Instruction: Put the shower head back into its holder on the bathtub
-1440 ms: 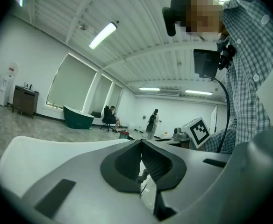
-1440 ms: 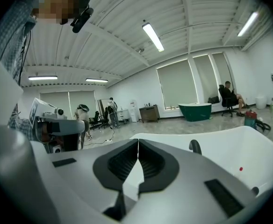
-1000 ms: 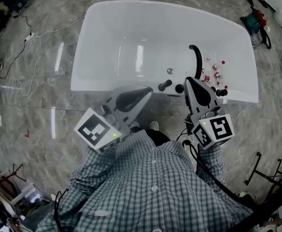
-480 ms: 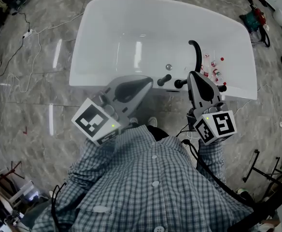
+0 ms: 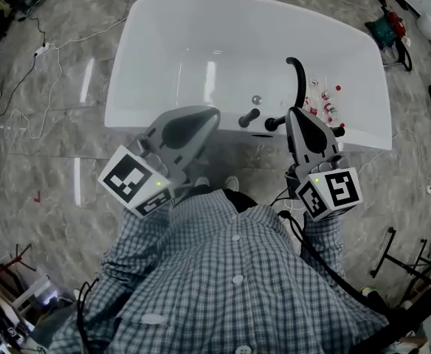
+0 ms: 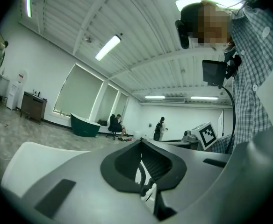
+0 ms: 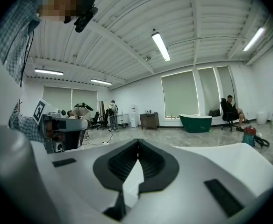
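left gripper (image 5: 214, 113) and right gripper (image 5: 294, 112) are both pinched closed, nothing in them, at the white bathtub (image 5: 119, 102) rim, black-and-white square markers on their cubes (image 5: 130, 181)

Bathtub (image 5: 171, 21): glossy white, smooth. Floor (image 5: 46, 146): polished grey marble-look, reflective. Shirt (image 5: 230, 286): checked woven cloth. Left hand-held gripper (image 5: 214, 113), right hand-held gripper (image 5: 292, 113): matt grey plastic shells.

A white bathtub (image 5: 171, 43) carries two black knobs (image 5: 249, 116), a curved black pipe (image 5: 299, 76) and small bottles (image 5: 325, 103) along the right half of its near rim. The left gripper (image 5: 211, 115) hangs at that rim left of the knobs, the right gripper (image 5: 294, 114) by the pipe's foot.
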`<state>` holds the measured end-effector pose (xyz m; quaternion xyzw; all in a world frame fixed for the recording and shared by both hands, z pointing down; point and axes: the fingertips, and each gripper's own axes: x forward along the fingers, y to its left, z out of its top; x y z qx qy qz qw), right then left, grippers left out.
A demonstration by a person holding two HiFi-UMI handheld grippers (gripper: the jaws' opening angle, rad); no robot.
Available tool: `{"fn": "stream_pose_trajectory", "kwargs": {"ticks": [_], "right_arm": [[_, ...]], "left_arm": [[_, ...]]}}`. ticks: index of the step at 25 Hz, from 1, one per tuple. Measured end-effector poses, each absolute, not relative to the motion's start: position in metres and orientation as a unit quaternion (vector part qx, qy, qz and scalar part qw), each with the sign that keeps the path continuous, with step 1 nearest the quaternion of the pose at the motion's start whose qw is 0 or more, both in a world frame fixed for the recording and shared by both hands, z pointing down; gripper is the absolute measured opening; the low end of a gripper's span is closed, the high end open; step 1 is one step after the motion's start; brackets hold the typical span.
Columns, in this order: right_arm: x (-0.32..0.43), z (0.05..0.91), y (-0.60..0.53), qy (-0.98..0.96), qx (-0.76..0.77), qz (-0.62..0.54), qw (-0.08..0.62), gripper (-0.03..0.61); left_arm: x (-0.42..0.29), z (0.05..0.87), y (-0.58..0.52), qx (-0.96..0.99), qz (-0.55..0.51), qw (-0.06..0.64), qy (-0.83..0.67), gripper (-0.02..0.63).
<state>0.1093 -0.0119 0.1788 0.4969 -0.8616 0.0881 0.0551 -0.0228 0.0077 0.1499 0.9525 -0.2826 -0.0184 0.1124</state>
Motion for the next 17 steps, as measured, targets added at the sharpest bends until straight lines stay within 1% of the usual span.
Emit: {"fn": "stream_pose_trajectory", "kwargs": {"ticks": [17], "right_arm": [[0.1098,0.1798,-0.0092,-0.860,0.497,0.111,0.041,0.018]], "left_arm": [[-0.0176,0.1478,0.0153,0.955,-0.010,0.109,-0.276,0.009]]}}
